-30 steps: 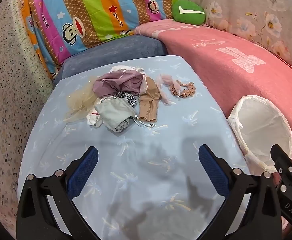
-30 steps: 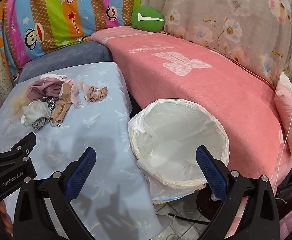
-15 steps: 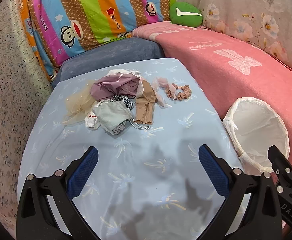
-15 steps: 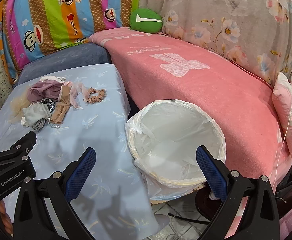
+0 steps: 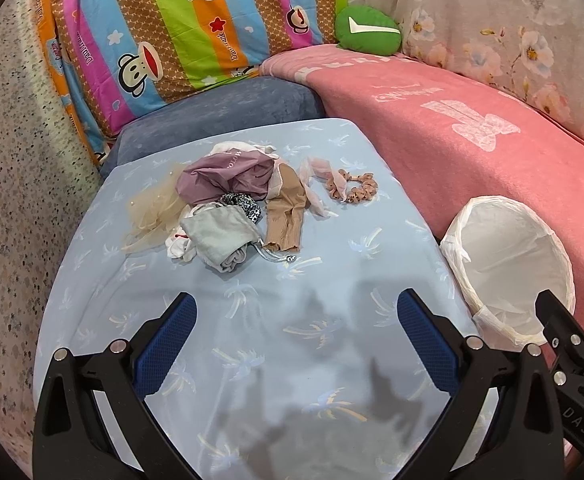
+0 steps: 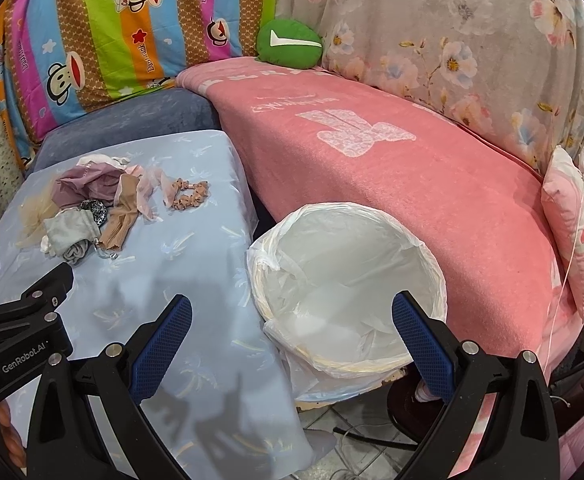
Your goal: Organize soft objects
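The pile of soft things [image 5: 228,208] is lying at the far end of the desk [image 5: 292,352], which is covered in a pale blue cloth, with a scrunchie [image 5: 351,188] just beside it to the right. We are holding the left claw [image 5: 293,344] spread wide and empty above the near end, well short of the pile, and the right claw [image 6: 292,340] likewise wide apart, holding nothing, over the lined basket [image 6: 347,288] standing between desk and pink sofa [image 6: 411,168]. We are judging that nothing is sorted yet. The pieces are overlapping and tangled, so a pinch on the grey pouch [image 5: 220,236] is risking dragging its cord [image 5: 272,258], the beige tights [image 5: 286,216] or the tulle [image 5: 156,212] along. The cloth may also bunch under a low claw. The basket's loose liner is looking easy to snag or tip.
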The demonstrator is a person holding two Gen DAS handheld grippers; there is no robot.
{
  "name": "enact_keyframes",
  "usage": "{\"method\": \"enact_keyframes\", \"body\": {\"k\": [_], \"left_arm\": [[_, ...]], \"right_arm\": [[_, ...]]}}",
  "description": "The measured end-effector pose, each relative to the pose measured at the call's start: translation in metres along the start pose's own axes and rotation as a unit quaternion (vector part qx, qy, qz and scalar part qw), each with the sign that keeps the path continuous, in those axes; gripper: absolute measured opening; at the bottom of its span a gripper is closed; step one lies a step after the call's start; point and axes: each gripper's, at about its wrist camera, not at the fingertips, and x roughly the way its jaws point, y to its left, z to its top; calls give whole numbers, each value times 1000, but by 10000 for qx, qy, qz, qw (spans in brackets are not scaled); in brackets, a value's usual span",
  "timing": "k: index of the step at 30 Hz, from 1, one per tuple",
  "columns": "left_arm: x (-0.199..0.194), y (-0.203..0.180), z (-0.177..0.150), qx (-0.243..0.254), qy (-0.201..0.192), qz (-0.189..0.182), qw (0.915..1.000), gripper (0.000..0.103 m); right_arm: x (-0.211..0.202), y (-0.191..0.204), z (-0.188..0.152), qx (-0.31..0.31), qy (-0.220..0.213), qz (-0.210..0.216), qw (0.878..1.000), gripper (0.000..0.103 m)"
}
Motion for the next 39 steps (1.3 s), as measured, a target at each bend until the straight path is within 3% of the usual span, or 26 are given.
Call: {"method": "enact_keyframes", "body": {"k": [21, 39], "left_arm": [[-8, -9, 9, -33, -48, -235, 9997, 96], [-6, -12, 7, -83, 19, -223, 9997, 96]], "right_arm": [[2, 1, 0, 71, -119, -69, 9999, 97], [2, -1, 2, 57, -144, -38, 9999, 97]]}}
